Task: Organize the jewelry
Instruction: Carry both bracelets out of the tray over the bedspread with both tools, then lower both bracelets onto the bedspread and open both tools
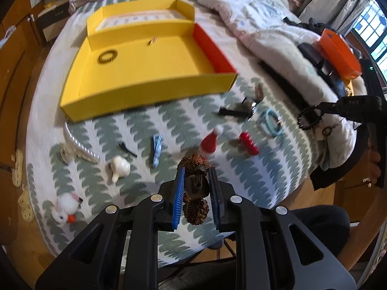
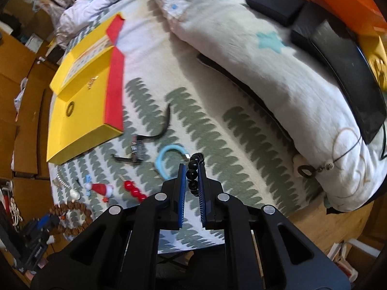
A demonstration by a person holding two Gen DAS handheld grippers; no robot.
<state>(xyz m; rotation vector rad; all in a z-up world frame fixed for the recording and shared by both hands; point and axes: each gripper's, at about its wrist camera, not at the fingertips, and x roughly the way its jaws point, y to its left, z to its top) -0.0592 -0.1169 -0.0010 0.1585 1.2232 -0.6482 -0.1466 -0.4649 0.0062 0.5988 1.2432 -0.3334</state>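
Note:
A yellow box (image 1: pixel 145 96) with a red side wall lies open on the bed; a dark beaded ring (image 1: pixel 106 56) and a small gold piece (image 1: pixel 152 41) lie inside. It also shows in the right wrist view (image 2: pixel 79 130). My left gripper (image 1: pixel 197 169) is shut on a brown rough-bead bracelet (image 1: pixel 194 207), held above the bedspread. My right gripper (image 2: pixel 192 169) is shut on a black bead bracelet (image 2: pixel 192 174); it also shows in the left wrist view (image 1: pixel 309 118), to the right of the box.
On the patterned bedspread (image 1: pixel 241 181) lie a black watch (image 1: pixel 239 111), a light blue bracelet (image 1: pixel 271 123), red beads (image 1: pixel 249 142), a Santa-hat clip (image 1: pixel 210 142), a blue clip (image 1: pixel 156 149), white charms (image 1: pixel 119 166) and a silver chain (image 1: pixel 77 140). A rumpled quilt (image 2: pixel 266 72) lies right.

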